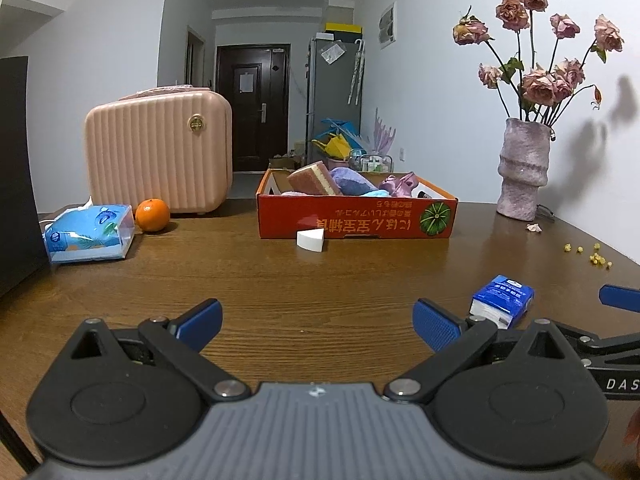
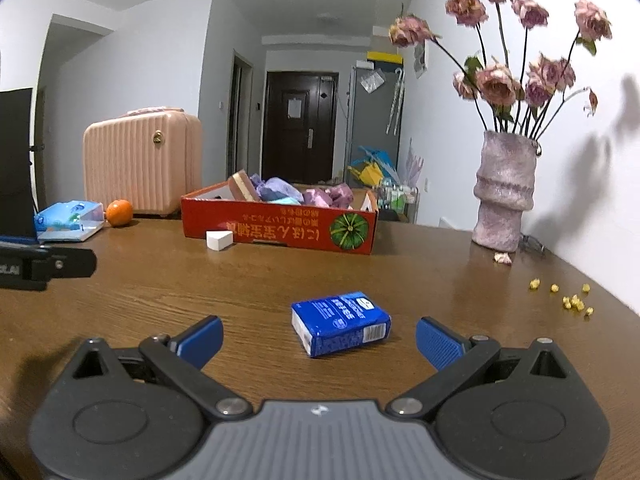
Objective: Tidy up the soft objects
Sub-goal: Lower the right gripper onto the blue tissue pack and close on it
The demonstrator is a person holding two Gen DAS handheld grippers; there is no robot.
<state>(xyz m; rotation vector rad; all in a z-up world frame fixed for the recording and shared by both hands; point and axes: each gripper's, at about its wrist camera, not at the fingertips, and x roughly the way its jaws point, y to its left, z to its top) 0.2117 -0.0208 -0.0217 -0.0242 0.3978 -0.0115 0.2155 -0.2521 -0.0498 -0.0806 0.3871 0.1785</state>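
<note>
A small blue tissue pack (image 2: 341,322), a soft rectangular block in glossy printed wrap, is seen lying flat on the wood-grain table (image 2: 260,280), just ahead of the right gripper (image 2: 319,338) and between the lines of its two fingers. The ribbed blue pads (image 2: 434,342) are spread wide apart, and nothing is held or touched by them. The left gripper (image 1: 316,326) is likewise spread wide and empty, with bare tabletop ahead of it and the pack (image 1: 502,300) just beside its right finger.

Farther back, a white wedge-shaped sponge (image 2: 219,240) is set against the front wall of a red cardboard box (image 2: 280,228), in which sponges and crumpled cloths are piled. Open table is left between pack and box. A rough pink vase (image 2: 504,196) stands near the right edge, well apart.
</note>
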